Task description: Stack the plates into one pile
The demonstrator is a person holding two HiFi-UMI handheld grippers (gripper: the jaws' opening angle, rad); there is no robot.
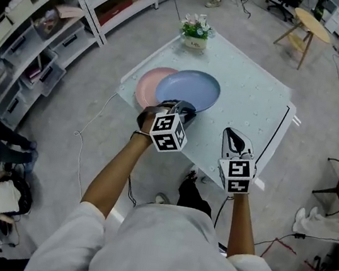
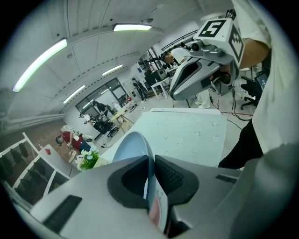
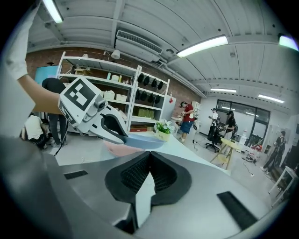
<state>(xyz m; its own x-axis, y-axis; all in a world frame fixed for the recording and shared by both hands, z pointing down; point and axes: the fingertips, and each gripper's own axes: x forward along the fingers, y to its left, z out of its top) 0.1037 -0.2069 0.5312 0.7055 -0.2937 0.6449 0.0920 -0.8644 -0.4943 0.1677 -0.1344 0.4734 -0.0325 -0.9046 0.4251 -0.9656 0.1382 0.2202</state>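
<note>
My left gripper (image 1: 177,108) is shut on the near rim of a blue plate (image 1: 189,89). In the left gripper view the blue plate's (image 2: 133,144) edge sits between the pads of my left gripper (image 2: 152,161). The blue plate overlaps the right part of a pink plate (image 1: 149,84) that lies on the pale table (image 1: 253,87). In the right gripper view the blue plate (image 3: 140,140) hangs just over the pink plate (image 3: 119,148), with the left gripper (image 3: 112,128) on it. My right gripper (image 1: 233,135) is shut with nothing in it, over the table's near right part; its jaws (image 3: 149,161) meet.
A small pot of flowers (image 1: 197,31) stands at the table's far corner. White shelving (image 1: 59,25) runs along the left. A round wooden side table (image 1: 311,23) stands at the far right. Cables lie on the floor near the table's front edge.
</note>
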